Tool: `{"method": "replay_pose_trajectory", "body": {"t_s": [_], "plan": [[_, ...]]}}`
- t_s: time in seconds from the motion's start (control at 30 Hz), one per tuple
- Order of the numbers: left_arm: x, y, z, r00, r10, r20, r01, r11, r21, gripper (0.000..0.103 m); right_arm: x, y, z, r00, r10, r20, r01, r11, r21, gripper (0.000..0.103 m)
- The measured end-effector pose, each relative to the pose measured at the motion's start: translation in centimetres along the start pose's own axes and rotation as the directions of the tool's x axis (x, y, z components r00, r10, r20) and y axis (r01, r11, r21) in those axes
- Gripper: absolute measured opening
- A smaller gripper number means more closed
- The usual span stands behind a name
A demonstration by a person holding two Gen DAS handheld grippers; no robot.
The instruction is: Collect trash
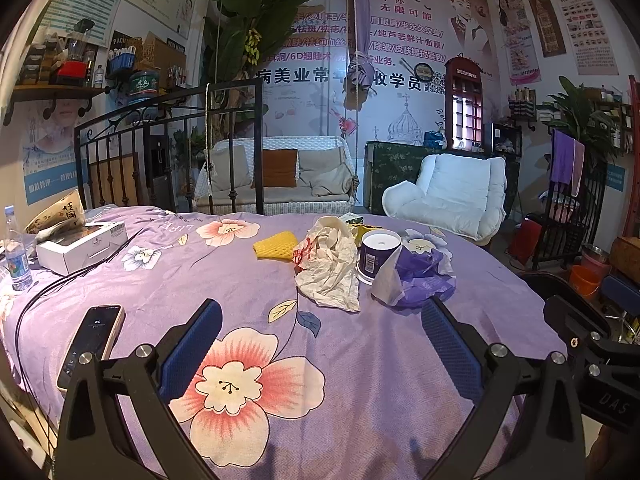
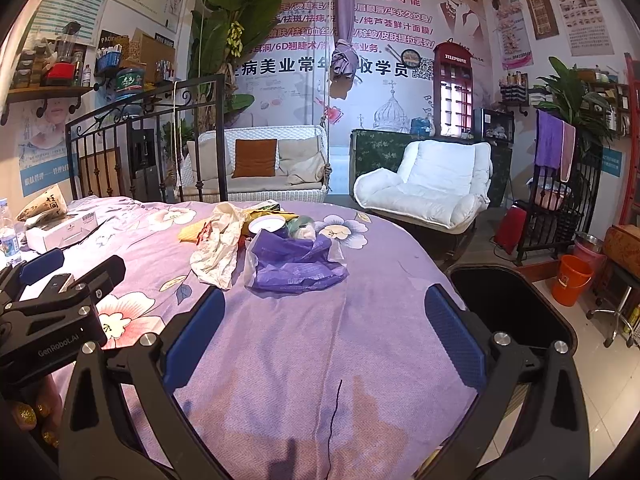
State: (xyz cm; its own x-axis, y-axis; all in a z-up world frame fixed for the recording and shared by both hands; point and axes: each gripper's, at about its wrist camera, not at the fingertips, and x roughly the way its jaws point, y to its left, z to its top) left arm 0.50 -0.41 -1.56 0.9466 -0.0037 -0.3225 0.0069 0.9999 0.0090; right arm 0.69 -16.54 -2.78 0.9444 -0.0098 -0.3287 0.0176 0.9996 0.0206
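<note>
A pile of trash lies on the purple flowered bedspread (image 1: 340, 380): a crumpled white paper wrapper (image 1: 332, 264), a yellow foam net (image 1: 276, 245), a white and purple cup (image 1: 376, 254) and a purple plastic bag (image 1: 420, 276). The bag (image 2: 296, 266), wrapper (image 2: 218, 248) and cup (image 2: 267, 224) also show in the right wrist view. My left gripper (image 1: 320, 344) is open and empty, short of the pile. My right gripper (image 2: 326, 332) is open and empty, just short of the bag. A black bin (image 2: 516, 304) stands beside the bed at the right.
A phone (image 1: 90, 344), a white box (image 1: 80, 246), black cables and a water bottle (image 1: 16, 254) lie on the bed's left side. An iron bed frame (image 1: 168, 140) rises behind. An orange bucket (image 2: 570, 278) and a white armchair (image 2: 432, 184) stand on the floor.
</note>
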Motion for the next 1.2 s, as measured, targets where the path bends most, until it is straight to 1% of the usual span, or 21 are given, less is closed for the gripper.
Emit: {"method": "replay_pose_trajectory", "body": {"t_s": [0.17,0.2,0.27,0.83,0.9,1.2], "plan": [[-0.1,-0.6,-0.5,1.0,-0.002,0.001,0.002,1.0,0.002,0.1,0.0,0.0,0.0,1.0,0.0,-0.001,0.0,1.0,0.0,0.099],[0.0,0.1,0.1,1.0,0.001,-0.001,-0.001,1.0,-0.002,0.1,0.1,0.1,-0.1,1.0,0.001,-0.001,-0.001,1.0,0.001,0.099],[-0.1,0.3,0.4,1.0,0.0,-0.004,0.0,1.0,-0.005,0.1,0.0,0.0,0.0,1.0,0.002,-0.001,-0.002,1.0,0.001,0.099],[0.0,0.0,-0.6,1.0,-0.007,-0.011,0.007,1.0,-0.007,0.1,0.5,1.0,-0.5,1.0,0.01,-0.008,-0.01,1.0,-0.002,0.099],[0.1,0.3,0.1,1.0,-0.005,-0.011,0.005,1.0,-0.008,0.1,0.5,0.9,-0.4,1.0,0.009,-0.009,-0.009,1.0,-0.002,0.099],[0.1,0.4,0.1,1.0,-0.007,-0.013,0.007,1.0,-0.009,0.1,0.6,1.0,-0.5,1.0,0.012,-0.011,-0.012,1.0,-0.001,0.099]]}}
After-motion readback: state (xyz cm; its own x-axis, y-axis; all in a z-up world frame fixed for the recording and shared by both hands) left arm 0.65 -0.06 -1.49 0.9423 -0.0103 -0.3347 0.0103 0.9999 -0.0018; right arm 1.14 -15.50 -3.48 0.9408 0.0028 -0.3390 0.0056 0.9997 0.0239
